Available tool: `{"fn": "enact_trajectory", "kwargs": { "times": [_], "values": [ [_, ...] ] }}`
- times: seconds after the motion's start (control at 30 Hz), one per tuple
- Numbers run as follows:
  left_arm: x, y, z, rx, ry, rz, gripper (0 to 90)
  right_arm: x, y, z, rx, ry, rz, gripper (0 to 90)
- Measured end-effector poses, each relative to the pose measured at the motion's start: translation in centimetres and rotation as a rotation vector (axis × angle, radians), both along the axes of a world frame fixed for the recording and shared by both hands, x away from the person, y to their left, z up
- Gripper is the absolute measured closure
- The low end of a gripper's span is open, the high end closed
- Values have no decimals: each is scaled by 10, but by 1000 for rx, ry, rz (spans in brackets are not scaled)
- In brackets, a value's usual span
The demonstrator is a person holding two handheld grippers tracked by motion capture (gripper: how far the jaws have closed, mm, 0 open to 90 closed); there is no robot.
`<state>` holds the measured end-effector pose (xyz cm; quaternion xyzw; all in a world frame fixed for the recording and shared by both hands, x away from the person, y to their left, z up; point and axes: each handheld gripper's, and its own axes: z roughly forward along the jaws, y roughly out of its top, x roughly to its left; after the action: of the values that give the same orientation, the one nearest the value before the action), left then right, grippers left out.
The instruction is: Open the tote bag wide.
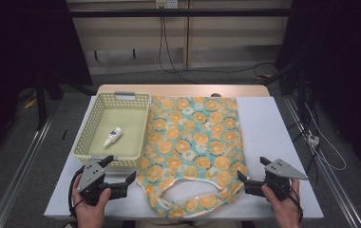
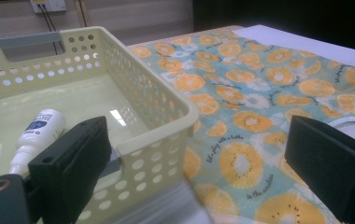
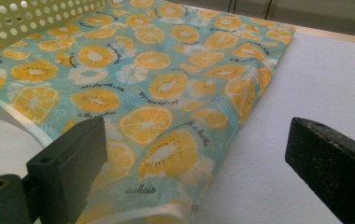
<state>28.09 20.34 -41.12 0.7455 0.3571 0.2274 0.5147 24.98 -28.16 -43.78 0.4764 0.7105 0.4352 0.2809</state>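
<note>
White table (image 1: 273, 142) holds basket (image 1: 88, 137), orange-print bag (image 1: 193, 142) (grippers agape)

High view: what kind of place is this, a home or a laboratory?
Probably a laboratory set up for recording, not a home. A person holds a gripper in each hand (left, right) at a table with a white cover, cables hang from a wall socket, and metal rails run along the floor.

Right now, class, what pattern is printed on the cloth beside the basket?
Orange citrus slices on a teal ground cover the cloth; the right gripper view shows it best.
</note>
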Motion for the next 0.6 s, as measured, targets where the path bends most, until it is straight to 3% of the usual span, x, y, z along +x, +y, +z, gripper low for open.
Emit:
{"fn": "enact_trajectory", "kwargs": {
  "times": [0.43, 0.6],
  "values": [
    [-1, 1, -1, 16, 14, -2, 66, 3, 3, 1, -6, 9, 29, 62],
    [0, 1, -2, 11, 21, 7, 66, 3, 10, 2, -13, 16, 82, 46]
  ]
}}
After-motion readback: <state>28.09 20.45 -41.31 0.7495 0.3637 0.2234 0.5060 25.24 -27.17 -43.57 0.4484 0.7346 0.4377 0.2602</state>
